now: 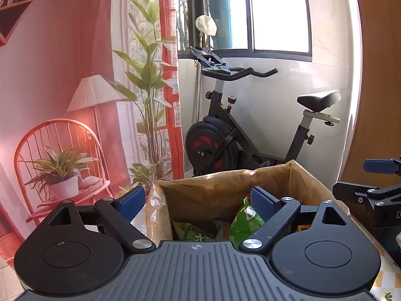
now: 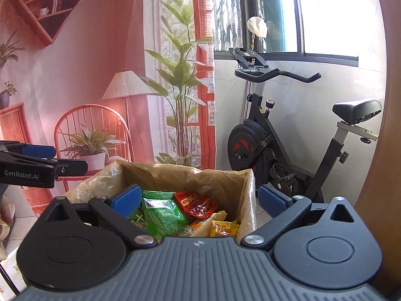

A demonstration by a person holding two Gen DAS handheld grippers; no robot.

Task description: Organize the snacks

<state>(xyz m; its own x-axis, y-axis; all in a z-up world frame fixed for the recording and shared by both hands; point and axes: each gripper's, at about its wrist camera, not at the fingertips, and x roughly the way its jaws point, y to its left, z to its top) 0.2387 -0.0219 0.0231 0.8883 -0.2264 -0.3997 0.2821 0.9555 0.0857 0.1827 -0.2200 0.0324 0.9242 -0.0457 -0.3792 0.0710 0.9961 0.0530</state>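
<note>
A cardboard box [image 1: 225,175] lined with a brownish plastic bag stands just ahead of both grippers. It holds snack packets: a green packet [image 1: 245,223] shows in the left wrist view. The right wrist view shows the box [image 2: 175,173] with a green packet [image 2: 163,213], a red packet [image 2: 198,204] and a yellow packet [image 2: 224,228]. My left gripper [image 1: 198,198] hangs open over the box's left part with nothing between its blue pads. My right gripper [image 2: 199,198] is open over the right part, also empty. Each gripper shows at the edge of the other's view: the right gripper [image 1: 363,178] and the left gripper [image 2: 60,159].
A black exercise bike [image 1: 250,138] stands behind the box under a window. A printed backdrop [image 1: 75,100] with a chair, lamp and plants hangs to the left. A wooden panel [image 1: 376,87] rises at the right. A checkered tablecloth [image 1: 386,276] lies under the box.
</note>
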